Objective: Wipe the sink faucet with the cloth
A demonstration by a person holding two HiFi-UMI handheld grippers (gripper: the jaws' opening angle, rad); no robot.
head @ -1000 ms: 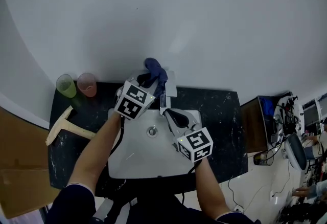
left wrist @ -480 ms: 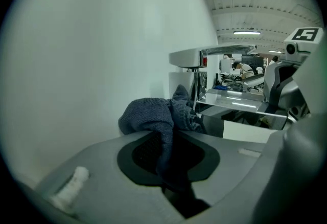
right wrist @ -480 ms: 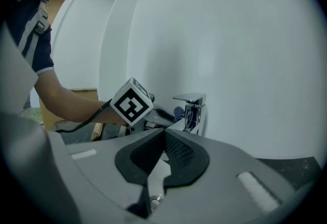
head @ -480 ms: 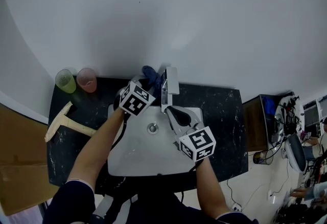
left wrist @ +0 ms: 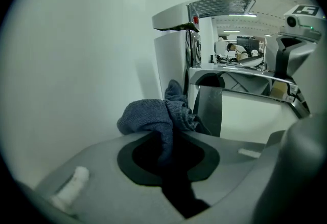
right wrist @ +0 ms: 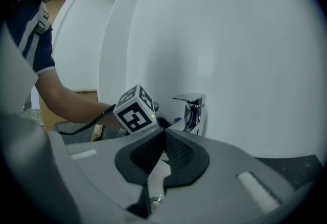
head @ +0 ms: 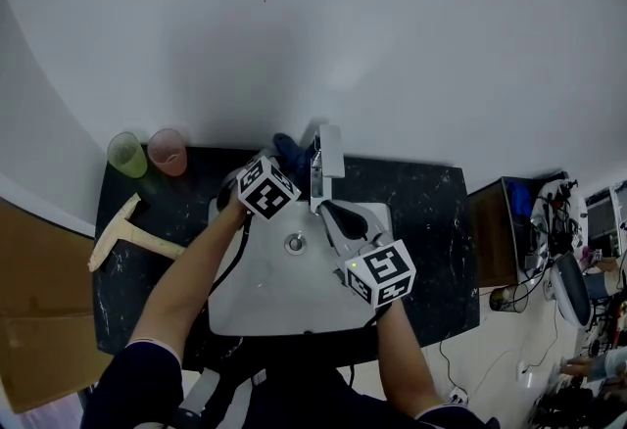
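Observation:
The chrome faucet (head: 326, 163) stands at the back of the white sink (head: 257, 308). My left gripper (head: 282, 163) is shut on a blue knitted cloth (head: 287, 145), holding it just left of the faucet body. In the left gripper view the cloth (left wrist: 153, 120) bunches out of the jaws, right beside the faucet (left wrist: 204, 13); whether it touches I cannot tell. My right gripper (head: 328, 214) hovers over the basin in front of the faucet, shut with nothing in it. In the right gripper view, that gripper (right wrist: 163, 138) points at the faucet (right wrist: 191, 110) and the left gripper's marker cube (right wrist: 135, 110).
A green cup (head: 125, 155) and a pink cup (head: 168, 153) stand at the back left of the dark counter (head: 431, 212). A wooden T-shaped tool (head: 127, 236) lies at its left edge. The sink drain (head: 295, 243) lies between my arms. A white wall rises right behind the faucet.
My left gripper has come down with the cloth, from the top of the faucet to low beside its left side. The right gripper has stayed still.

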